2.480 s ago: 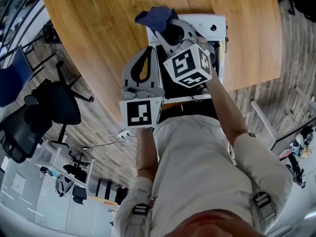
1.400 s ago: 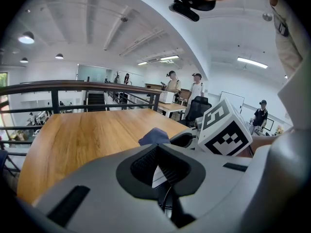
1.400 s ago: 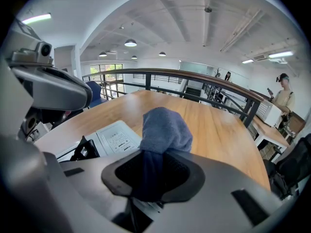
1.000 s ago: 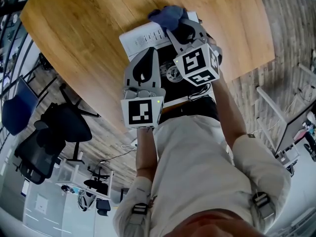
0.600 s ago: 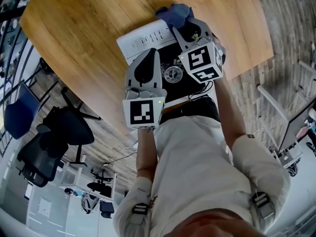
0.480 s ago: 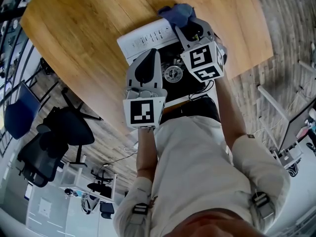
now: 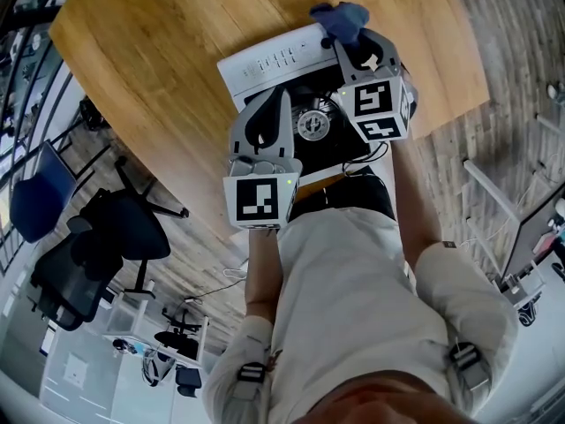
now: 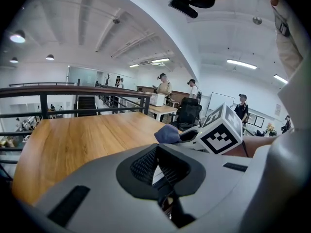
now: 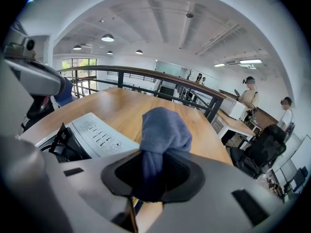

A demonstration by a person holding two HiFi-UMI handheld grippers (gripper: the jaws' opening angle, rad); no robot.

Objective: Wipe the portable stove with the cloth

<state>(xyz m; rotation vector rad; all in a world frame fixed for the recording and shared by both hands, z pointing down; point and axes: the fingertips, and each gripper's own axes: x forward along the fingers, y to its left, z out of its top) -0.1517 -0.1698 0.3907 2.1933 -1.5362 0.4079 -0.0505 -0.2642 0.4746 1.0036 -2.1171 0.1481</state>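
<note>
The white portable stove (image 7: 274,60) lies on the wooden table with its black burner (image 7: 312,124) just ahead of the person. My right gripper (image 7: 349,42) is shut on a bunched blue cloth (image 7: 340,16) at the far right end of the stove's white side panel (image 9: 97,132). The cloth (image 9: 163,130) bulges up out of the right gripper (image 9: 154,171). My left gripper (image 7: 281,95) hovers over the stove's near left part, shut with nothing in it. From the left gripper (image 8: 156,152) I see the cloth (image 8: 170,134) and the right gripper's marker cube (image 8: 221,135).
The wooden table (image 7: 177,34) ends close to the person, with plank floor below. Black office chairs (image 7: 106,210) stand at the left. A black cable (image 7: 357,162) trails off the stove's near side. A metal railing (image 9: 146,89) and other people (image 8: 164,86) are far behind.
The right gripper has carried the cloth rightward along the stove's far side, from near its left end to its right end. The left gripper has barely moved.
</note>
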